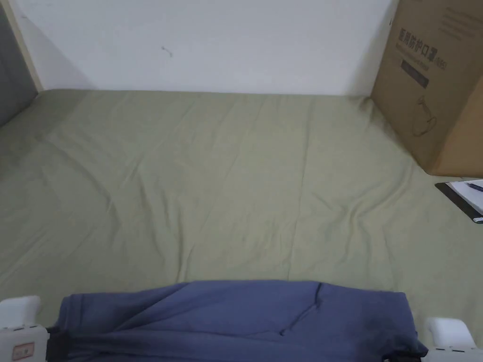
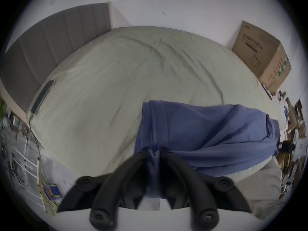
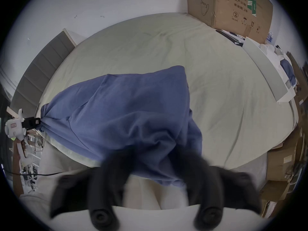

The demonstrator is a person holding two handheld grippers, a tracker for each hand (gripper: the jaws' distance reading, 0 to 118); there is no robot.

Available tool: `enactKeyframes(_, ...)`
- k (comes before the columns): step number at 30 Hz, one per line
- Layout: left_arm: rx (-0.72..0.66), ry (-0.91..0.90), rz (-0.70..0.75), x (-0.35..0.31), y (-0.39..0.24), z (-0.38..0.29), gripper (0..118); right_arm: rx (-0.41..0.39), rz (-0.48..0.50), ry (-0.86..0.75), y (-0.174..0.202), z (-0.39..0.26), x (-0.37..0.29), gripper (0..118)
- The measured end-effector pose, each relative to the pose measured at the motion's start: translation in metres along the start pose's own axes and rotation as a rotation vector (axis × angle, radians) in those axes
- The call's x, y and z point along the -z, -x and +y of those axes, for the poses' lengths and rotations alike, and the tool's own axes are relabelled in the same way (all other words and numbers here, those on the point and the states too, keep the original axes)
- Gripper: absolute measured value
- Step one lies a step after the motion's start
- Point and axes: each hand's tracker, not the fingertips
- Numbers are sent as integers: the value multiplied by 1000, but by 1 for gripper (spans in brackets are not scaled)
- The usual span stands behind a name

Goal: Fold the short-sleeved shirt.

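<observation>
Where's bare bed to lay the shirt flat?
Bare sheet runs from the shirt back to the wall. Crowded on the right: cardboard box and a notebook. Left gripper and right gripper hold the shirt.

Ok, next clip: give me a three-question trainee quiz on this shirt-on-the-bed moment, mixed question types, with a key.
1. True or false: the left gripper has its jaws closed on a bunched edge of the blue cotton short-sleeved shirt.
2. What stands at the far right corner of the pale green bedsheet? A) a brown cardboard box B) a red plastic bucket C) a wooden chair
3. In the right gripper view, where does the shirt lie relative to the bed: at the middle, or at the near edge, partly hanging over it?

Key
1. True.
2. A, the brown cardboard box.
3. At the near edge, partly hanging over it, stretched between the left gripper and the blurred right gripper.
</observation>
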Motion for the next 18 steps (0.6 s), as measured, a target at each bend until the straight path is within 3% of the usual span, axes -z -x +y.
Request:
enactKeyframes(1,-18,3,4,-2,3,0,34,9,-2,1,2,0,-1,80)
enactKeyframes(2,-31,-1,0,-5,5,1,69,13,1,-3,4,1,-4,93)
enactKeyframes(3,-35,-8,-2,-10,4,3,90,13,-1,-14,4,3,-9,92)
enactKeyframes(4,-41,-18,-11,-18,5,4,98,6,-16,-30,7,6,-13,92)
enactKeyframes(7,-59,-79,-61,-44,6,7,98,-59,-38,-113,21,14,-32,92)
enactKeyframes(9,-64,-92,-84,-56,7,6,98,-110,-17,-172,38,18,-45,81)
enactKeyframes(11,-85,-112,-129,-68,6,2,89,-151,14,-241,57,19,-55,46)
enactKeyframes(12,-99,-128,-161,-72,7,-2,71,-162,16,-276,69,19,-59,30)
enactKeyframes(13,-119,-142,-206,-75,9,-6,44,-163,20,-315,80,18,-60,15)
enactKeyframes(14,-140,-134,-229,-75,11,-9,8,-159,27,-336,89,17,-59,4)
enactKeyframes(15,-170,-125,-239,-73,12,-13,3,-155,52,-352,99,16,-58,0)
enactKeyframes(18,-234,-88,-254,-64,22,-28,0,-139,114,-351,124,15,-46,0)
